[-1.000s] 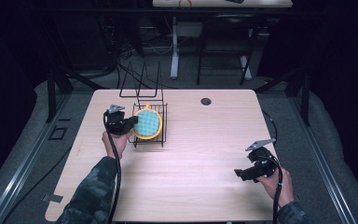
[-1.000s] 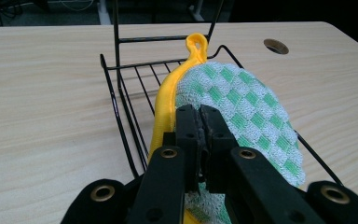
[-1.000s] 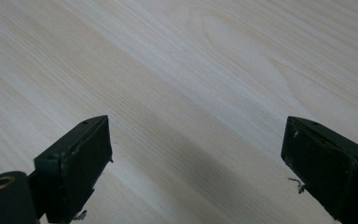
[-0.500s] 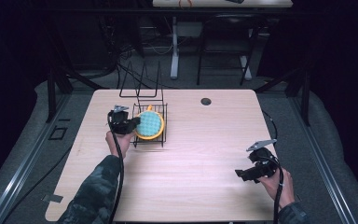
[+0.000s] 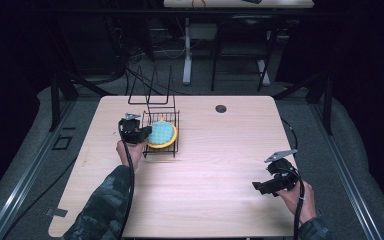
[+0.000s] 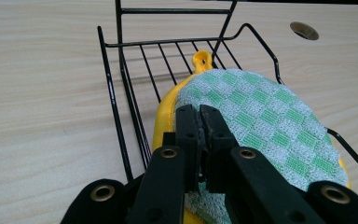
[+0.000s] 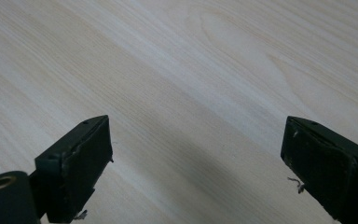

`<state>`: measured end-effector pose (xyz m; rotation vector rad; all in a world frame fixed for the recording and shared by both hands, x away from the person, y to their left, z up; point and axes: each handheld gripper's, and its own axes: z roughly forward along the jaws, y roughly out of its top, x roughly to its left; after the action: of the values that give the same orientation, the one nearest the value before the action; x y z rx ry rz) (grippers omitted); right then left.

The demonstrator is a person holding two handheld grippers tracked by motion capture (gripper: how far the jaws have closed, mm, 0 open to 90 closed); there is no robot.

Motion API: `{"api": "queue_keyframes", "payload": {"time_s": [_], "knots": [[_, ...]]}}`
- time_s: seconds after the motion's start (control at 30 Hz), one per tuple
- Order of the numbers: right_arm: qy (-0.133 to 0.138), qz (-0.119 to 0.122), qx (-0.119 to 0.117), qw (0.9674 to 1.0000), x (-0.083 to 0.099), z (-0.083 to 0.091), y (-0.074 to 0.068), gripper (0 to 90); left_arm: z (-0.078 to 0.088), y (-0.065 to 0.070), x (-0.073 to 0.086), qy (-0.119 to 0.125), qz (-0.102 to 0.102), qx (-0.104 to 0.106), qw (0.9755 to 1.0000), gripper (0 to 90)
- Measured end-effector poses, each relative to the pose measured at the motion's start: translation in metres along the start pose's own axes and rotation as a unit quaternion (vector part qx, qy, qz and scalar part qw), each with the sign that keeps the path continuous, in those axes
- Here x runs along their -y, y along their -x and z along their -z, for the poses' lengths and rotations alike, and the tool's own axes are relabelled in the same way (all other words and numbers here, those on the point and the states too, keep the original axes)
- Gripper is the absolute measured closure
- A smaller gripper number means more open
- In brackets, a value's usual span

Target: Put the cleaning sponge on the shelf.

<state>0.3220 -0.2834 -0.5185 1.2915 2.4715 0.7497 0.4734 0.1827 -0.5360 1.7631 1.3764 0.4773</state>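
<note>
1. The right gripper [image 5: 271,184] sits low over the near right part of the table [image 5: 215,200], jaws spread wide with only bare wood between them in the right gripper view; it is best left parked there, well apart from the work, so its cable cannot sweep across

2. The left gripper [image 6: 200,122] has its jaws pressed together on the near edge of the green checked cloth [image 6: 270,116]; the fabric seems pinched between the pads, though the seam is too tight to be sure how much is caught. A firm pinch matters here, because a thin fold could slip free

3. The cloth lies draped over the yellow dish [image 6: 164,112], which sits inside the black wire rack [image 6: 121,98] at the far left of the table. Any pull should go slowly and low, so the dish does not ride along or tip against the wires

4. The rack's side rail runs just beside the gripper, so the hand should stay clear of it and of the tall wire loops [image 5: 152,90] behind

5. The dish's little tab [image 6: 202,58] points away; watching it is a good check that the dish stays put
</note>
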Motion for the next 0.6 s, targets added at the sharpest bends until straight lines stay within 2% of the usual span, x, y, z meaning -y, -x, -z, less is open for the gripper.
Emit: {"api": "queue_keyframes", "payload": {"time_s": [0.3,0.4,0.5,0.53,0.57,0.6], "knots": [[0.002,0.0,0.0,1.0,0.0,-0.0008,-0.0003,8.2,-0.0021,-0.0015,-0.0015,0.0,0.01,-0.005,0.9999,85.5],[0.002,-0.001,0.001,1.0,0.0001,0.0004,-0.0005,8.2,-0.0012,-0.0004,-0.0025,-0.001,0.007,-0.006,1.0,81.9],[0.002,0.0,0.001,1.0,0.0007,0.0008,0.0005,8.2,0.0005,-0.0005,-0.0042,-0.007,0.008,-0.006,0.9999,61.6],[0.002,0.0,0.002,1.0,0.0007,0.0008,0.0,8.2,0.003,-0.0005,-0.0049,-0.013,0.011,-0.009,0.9998,41.7],[0.002,0.0,0.002,1.0,0.0007,0.0008,0.0,8.2,0.003,-0.0005,-0.0049,-0.013,0.011,-0.009,0.9998,36.5],[0.002,0.0,0.001,1.0,0.0008,0.0011,-0.0001,8.2,0.0056,-0.0009,-0.006,-0.013,0.008,-0.006,0.9999,36.5]]}}
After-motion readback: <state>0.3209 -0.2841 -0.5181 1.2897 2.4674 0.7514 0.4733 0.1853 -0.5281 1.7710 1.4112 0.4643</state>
